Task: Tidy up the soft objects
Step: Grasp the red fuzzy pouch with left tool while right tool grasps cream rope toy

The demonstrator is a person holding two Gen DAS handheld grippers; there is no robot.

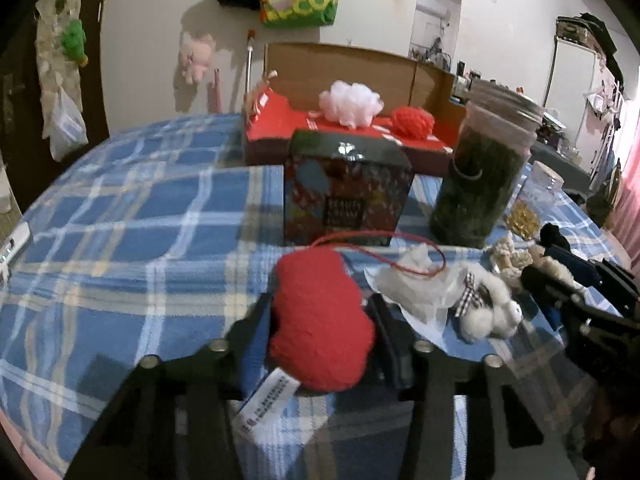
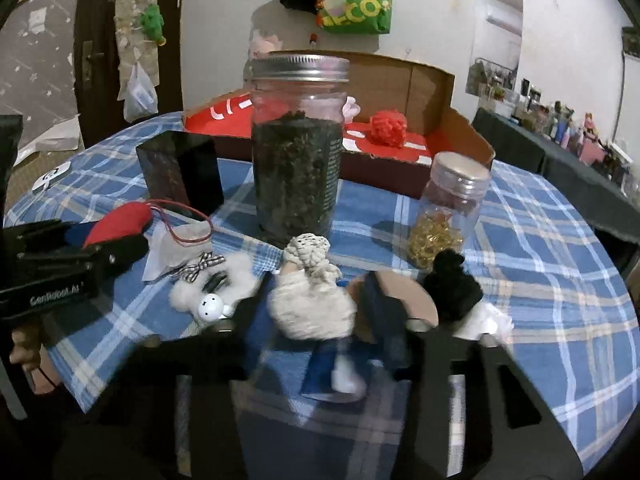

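Note:
My left gripper (image 1: pixel 320 316) is shut on a red plush heart (image 1: pixel 320 320) with a red cord and a white label, just above the blue plaid cloth. It shows in the right wrist view (image 2: pixel 116 220) too. My right gripper (image 2: pixel 312 304) is shut on a cream knitted doll (image 2: pixel 310 300). A small white plush bear (image 2: pixel 208 300) with a checked bow lies left of it, also in the left wrist view (image 1: pixel 488 308). A black knit toy (image 2: pixel 452 284) lies to the right. A red-lined cardboard box (image 1: pixel 280 120) at the back holds a pink pouf (image 1: pixel 350 104) and a red pompom (image 1: pixel 412 122).
A dark printed box (image 1: pixel 346 188) stands ahead of the left gripper. A tall jar of dark leaves (image 2: pixel 298 140) and a small jar of gold bits (image 2: pixel 448 208) stand mid-table. A crumpled clear wrapper (image 1: pixel 416 288) lies beside the heart. A phone (image 1: pixel 14 244) lies at the table's left edge.

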